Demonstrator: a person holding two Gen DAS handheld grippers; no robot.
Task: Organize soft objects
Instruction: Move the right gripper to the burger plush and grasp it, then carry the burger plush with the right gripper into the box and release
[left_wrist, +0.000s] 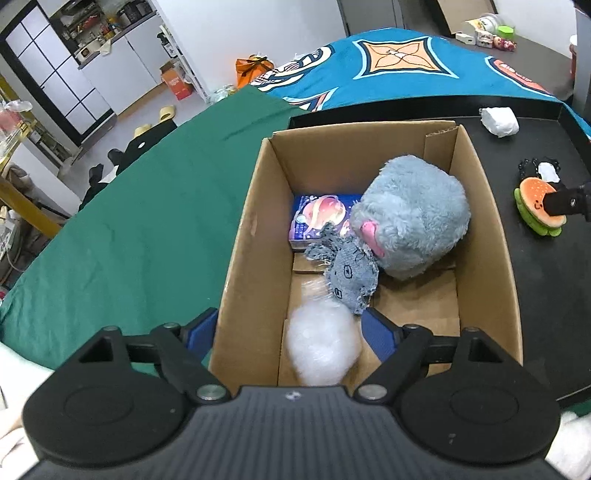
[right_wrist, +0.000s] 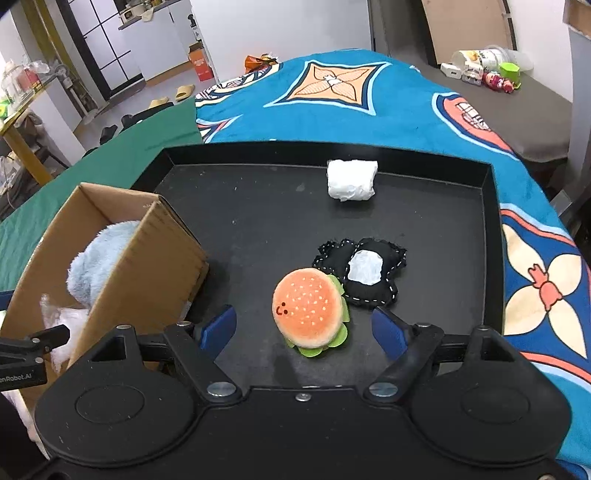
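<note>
Left claw (left_wrist: 288, 332): fingers apart, empty, over the near end of the brown cardboard box (left_wrist: 247, 236).
Box contents: white fluffy stuffing ball (left_wrist: 323, 345), frayed denim patch toy (left_wrist: 347, 269), grey furry plush (left_wrist: 412, 218), purple printed packet (left_wrist: 317, 218).
Right claw (right_wrist: 304, 330): fingers apart, flanking the orange hamburger plush (right_wrist: 310, 312) on the black tray (right_wrist: 493, 236).
Tray, centre: black stitched pillow with white patch (right_wrist: 364, 271), touching the hamburger.
Tray, far edge: white wrapped bundle (right_wrist: 351, 180).

Beyond the tray you see a blue patterned blanket (right_wrist: 369, 110) beside a green cloth (left_wrist: 129, 229). Yellow slippers (right_wrist: 184, 91) lie on the floor near an orange box (right_wrist: 201, 64), with small toys (right_wrist: 496, 79) far right.
</note>
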